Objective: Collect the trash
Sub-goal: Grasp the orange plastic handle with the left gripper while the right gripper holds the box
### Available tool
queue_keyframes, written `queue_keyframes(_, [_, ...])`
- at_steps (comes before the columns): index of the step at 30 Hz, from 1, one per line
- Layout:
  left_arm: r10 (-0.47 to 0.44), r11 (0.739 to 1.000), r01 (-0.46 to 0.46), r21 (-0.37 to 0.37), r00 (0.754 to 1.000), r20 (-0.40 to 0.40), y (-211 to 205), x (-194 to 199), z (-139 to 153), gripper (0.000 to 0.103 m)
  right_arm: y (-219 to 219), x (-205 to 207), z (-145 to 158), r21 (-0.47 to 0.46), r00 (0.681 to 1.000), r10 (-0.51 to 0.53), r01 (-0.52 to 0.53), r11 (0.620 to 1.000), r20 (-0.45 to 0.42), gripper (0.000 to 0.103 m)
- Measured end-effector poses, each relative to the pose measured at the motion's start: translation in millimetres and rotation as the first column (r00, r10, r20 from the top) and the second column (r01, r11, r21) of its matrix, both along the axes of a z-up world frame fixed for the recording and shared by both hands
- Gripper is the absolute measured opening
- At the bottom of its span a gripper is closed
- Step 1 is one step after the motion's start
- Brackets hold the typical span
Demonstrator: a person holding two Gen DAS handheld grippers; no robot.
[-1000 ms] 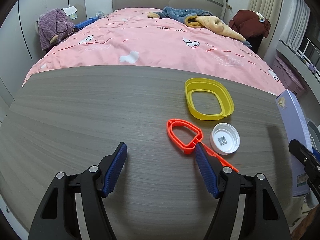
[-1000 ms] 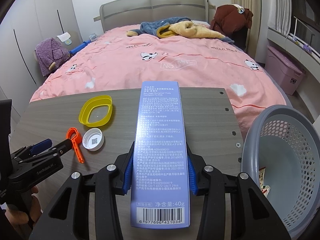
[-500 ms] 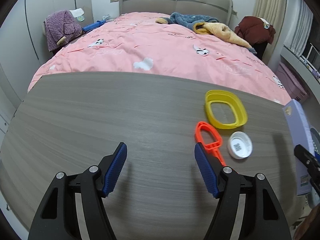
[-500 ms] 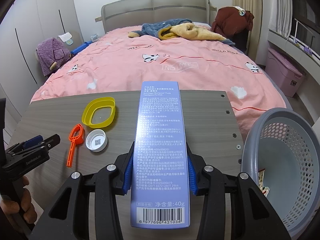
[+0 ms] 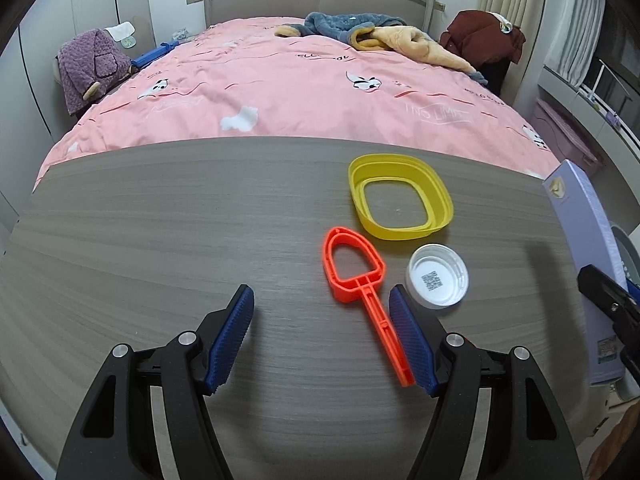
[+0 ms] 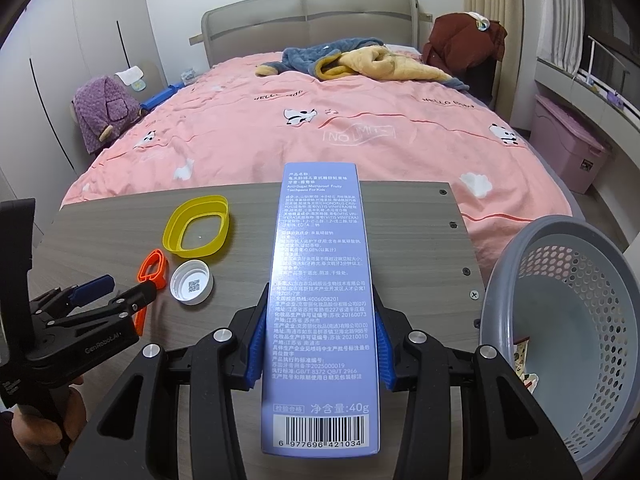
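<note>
A grey wood-grain table (image 5: pixel 160 240) stands at the foot of a bed with a pink quilt (image 5: pixel 300 92); on the table's right part lie a yellow oval plastic frame (image 5: pixel 400 200), an orange plastic scoop-shaped piece (image 5: pixel 356 268) with its handle pointing toward the near edge, and a white bottle cap (image 5: pixel 437 276) lying open side up, just right of the orange piece; blue and yellow garments (image 6: pixel 360 60) lie heaped on the quilt near the headboard.
</note>
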State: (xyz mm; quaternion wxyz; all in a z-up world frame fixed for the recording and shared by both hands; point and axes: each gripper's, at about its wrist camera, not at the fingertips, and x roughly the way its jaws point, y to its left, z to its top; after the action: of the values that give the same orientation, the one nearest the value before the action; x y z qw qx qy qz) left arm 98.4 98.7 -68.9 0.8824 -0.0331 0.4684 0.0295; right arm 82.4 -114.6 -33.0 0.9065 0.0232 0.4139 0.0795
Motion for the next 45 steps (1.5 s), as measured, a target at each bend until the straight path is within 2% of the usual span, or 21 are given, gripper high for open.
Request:
queue_keyframes(8, [0.032,0.999,-0.032,0.006,0.999,0.000,15,3,-1,0.067,0,0,0,0.002,1.000,-0.001,0.001,1.000,-0.001,0.043])
queue_keyframes(23, [-0.029,1.000,0.029,-0.004,1.000,0.006,3,15,-4,0.067,1,1,-1,0.000,1.000,-0.001,0.001,1.000,-0.004,0.043])
queue_keyframes(26, [-0.042,0.999,0.042,-0.010,0.999,0.003,2,18,-4,0.055,1,1,-1,0.000,1.000,0.000,0.000,1.000,-0.004,0.043])
queue_keyframes(29, [-0.058,0.998,0.058,-0.011,0.998,0.002,0,19,-4,0.033,0,1,-1,0.000,1.000,0.001,-0.001,1.000,-0.005,0.043])
queue_keyframes(30, [-0.062,0.998,0.062,-0.012,0.998,0.004,0,18,-4,0.031,0,2,-1,0.000,1.000,0.001,-0.001,1.000,-0.005,0.043])
queue_keyframes(38, [-0.059,0.998,0.060,-0.028,0.998,0.025,6,7,5,0.031,1,1,-1,0.002,1.000,0.003,-0.003,1.000,-0.004,0.043])
queue_keyframes(45, [-0.075,0.997,0.077,-0.018,0.993,0.086,-2,-13,35,0.031,-6,-4,2,0.018,1.000,0.001,-0.001,1.000,0.003,0.043])
